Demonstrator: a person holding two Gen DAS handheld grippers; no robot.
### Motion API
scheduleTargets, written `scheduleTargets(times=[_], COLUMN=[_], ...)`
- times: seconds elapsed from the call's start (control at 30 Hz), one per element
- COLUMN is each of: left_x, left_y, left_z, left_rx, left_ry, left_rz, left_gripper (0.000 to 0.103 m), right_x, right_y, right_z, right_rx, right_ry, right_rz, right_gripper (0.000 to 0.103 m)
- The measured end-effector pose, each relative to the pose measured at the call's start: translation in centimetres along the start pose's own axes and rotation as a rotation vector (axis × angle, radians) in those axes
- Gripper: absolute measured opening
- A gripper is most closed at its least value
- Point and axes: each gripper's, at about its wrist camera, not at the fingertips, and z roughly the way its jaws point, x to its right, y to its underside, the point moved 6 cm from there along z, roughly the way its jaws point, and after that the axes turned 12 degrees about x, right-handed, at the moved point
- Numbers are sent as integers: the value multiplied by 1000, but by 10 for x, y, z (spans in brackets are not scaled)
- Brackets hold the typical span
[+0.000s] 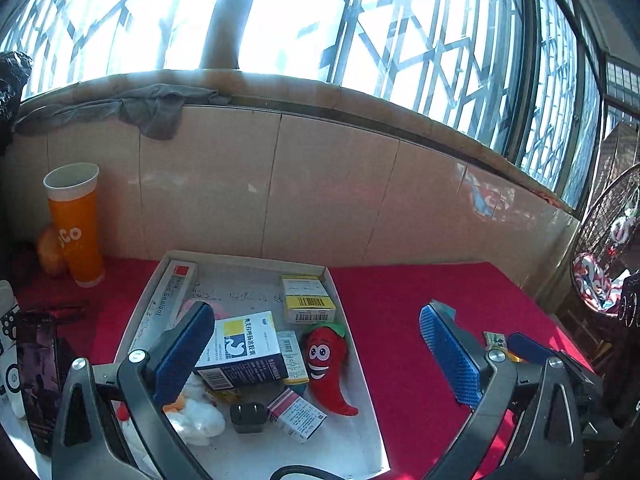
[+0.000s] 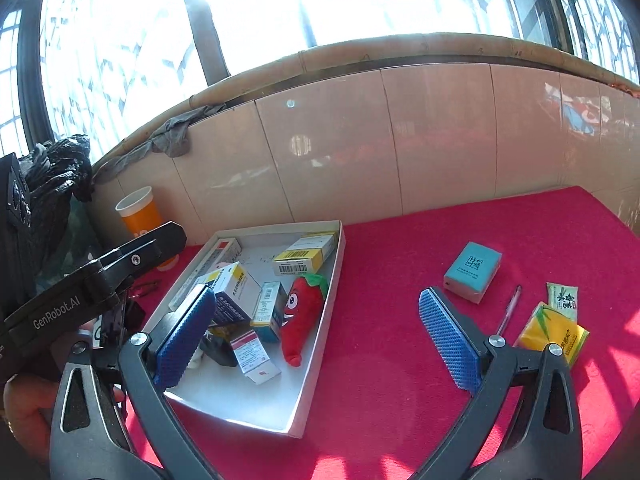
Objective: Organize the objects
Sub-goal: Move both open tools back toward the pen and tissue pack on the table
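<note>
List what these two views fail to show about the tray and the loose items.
- Tray, left wrist view: near-left corner hidden by the left gripper.
- Charger, right wrist view: partly behind the right gripper finger.
- Yellow packet, right wrist view: near end covered by the finger mount.
- Box print, both views: too small to read.
- Pen: lower end hidden.

Windows (image 1: 440, 32): barred with lattice grilles, bright daylight.
Wall (image 1: 320, 184): beige tiles below the sill.
Sill (image 2: 400, 50): grey rag (image 1: 156, 110) draped over it.
Table (image 2: 440, 240): red cloth.
</note>
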Motion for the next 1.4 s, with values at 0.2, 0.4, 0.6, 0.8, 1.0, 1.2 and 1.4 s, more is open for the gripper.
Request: scheduleTargets(times=[0.2,0.4,0.6,0.8,1.0,1.2,1.4], left_x=[19,40,58,78,115,134,141], left_y=[10,21,34,52,84,119,133], left_z=[4,8,12,21,35,52,65], left_rx=[-35,-62,-104,-162,-257,-370,-417], left_ry=[20,49,79,118,204,226,211], left_rz=[26,58,86,109,185,239,274], left_gripper=[103,103,103,103,103,103,103], right_x=[35,67,106,164,210,195,196], right_y=[-7,-9,-13,-24,-7,31,56], right_z=[-17,-27,-42,-57,-42,-9,31], right_rx=[26,32,53,81,-49,-185,-309], right_ry=[54,91,158,279,285,189,131], right_rz=[56,104,139,142,130,-192,-285], right_gripper=[103,103,103,103,103,103,102])
